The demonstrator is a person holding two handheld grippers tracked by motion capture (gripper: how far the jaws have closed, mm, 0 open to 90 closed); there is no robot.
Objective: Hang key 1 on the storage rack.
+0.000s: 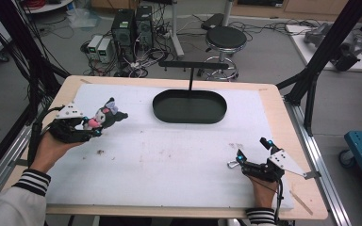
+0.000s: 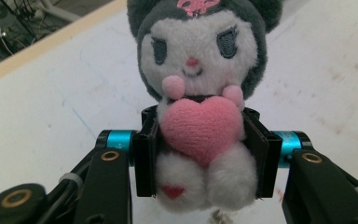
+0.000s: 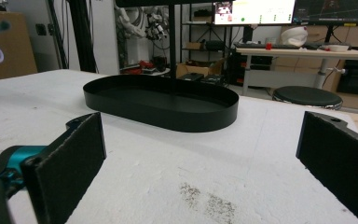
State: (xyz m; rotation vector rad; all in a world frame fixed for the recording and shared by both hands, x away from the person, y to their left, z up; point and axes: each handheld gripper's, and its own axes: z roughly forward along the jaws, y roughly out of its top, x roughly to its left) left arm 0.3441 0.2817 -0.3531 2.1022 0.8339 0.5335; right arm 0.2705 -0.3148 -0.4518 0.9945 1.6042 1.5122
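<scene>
A dark grey and white plush toy (image 1: 104, 117) with a pink heart on its chest is held off the white mat at the table's left. My left gripper (image 1: 93, 127) is shut on the plush toy (image 2: 200, 93), its pads pressed against the body on either side of the heart. My right gripper (image 1: 253, 149) rests low on the mat at the front right, open, nothing between its fingers (image 3: 70, 158). A black oval tray (image 1: 189, 106) with an upright post and crossbar sits at the back centre; the tray (image 3: 163, 103) lies ahead of the right gripper.
The white foam mat (image 1: 169, 155) covers most of the wooden table (image 1: 283, 122). Black frame posts stand at both sides. Beyond the far edge are a stool (image 1: 225, 38), computer cases (image 1: 133, 26) and floor cables. A dark smudge (image 3: 209, 198) marks the mat.
</scene>
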